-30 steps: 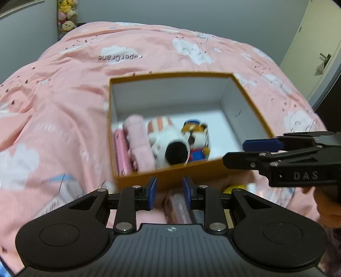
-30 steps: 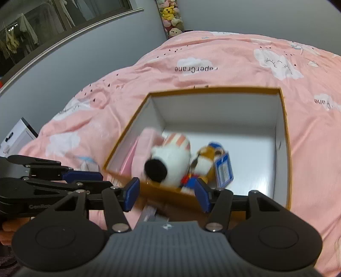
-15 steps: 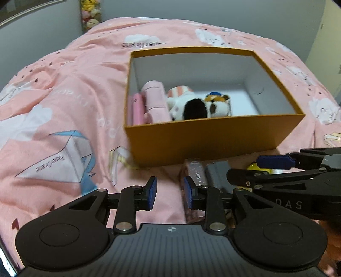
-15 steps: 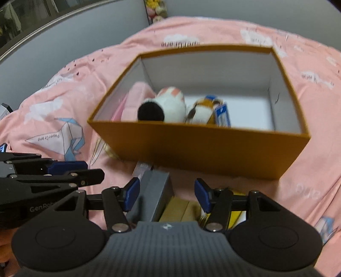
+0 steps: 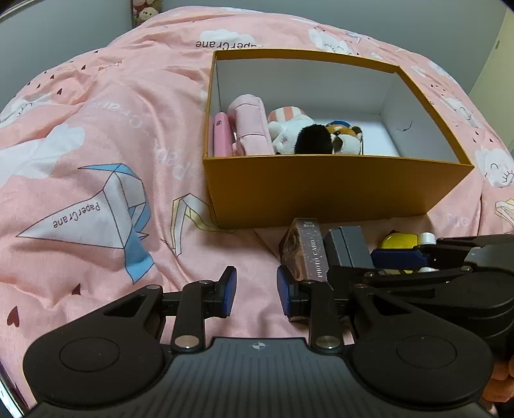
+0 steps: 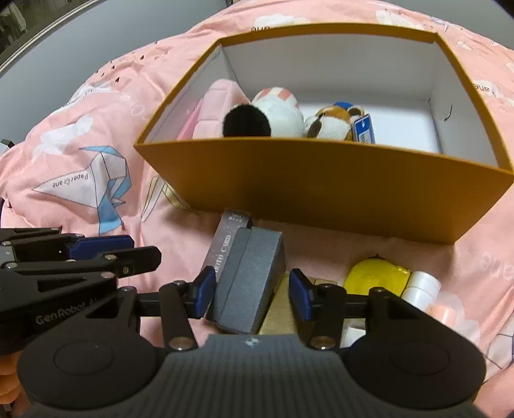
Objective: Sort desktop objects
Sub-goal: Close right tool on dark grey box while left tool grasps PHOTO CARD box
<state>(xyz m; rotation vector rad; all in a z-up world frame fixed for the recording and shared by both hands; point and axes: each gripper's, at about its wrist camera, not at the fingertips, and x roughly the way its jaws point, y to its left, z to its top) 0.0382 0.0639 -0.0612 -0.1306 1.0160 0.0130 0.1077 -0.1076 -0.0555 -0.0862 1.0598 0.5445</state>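
An orange box [image 5: 334, 189] [image 6: 321, 189] lies open on the pink bedspread. Inside lie a pink case [image 5: 250, 125], a white plush with a black tail [image 5: 302, 135] [image 6: 266, 119] and a small tiger plush [image 5: 345, 141] [image 6: 334, 123]. In front of the box lie a "PHOTO CARD" box [image 5: 305, 250], a dark grey box [image 6: 250, 283] [image 5: 348, 249], a yellow object [image 6: 376, 276] [image 5: 398, 241] and white bottles [image 6: 420, 286]. My right gripper [image 6: 251, 295] is open, its fingers either side of the grey box. My left gripper [image 5: 256, 291] is open and empty, just left of the photo card box.
The pink bedspread [image 5: 96, 160] with paper crane prints covers the whole surface. A gold flat box [image 6: 279, 312] lies under the grey box. Grey walls stand behind, with plush toys [image 5: 146, 13] in the far corner.
Both grippers have drawn back from above the orange box and come down to the objects in front of it. The right gripper's fingers now flank the grey box.
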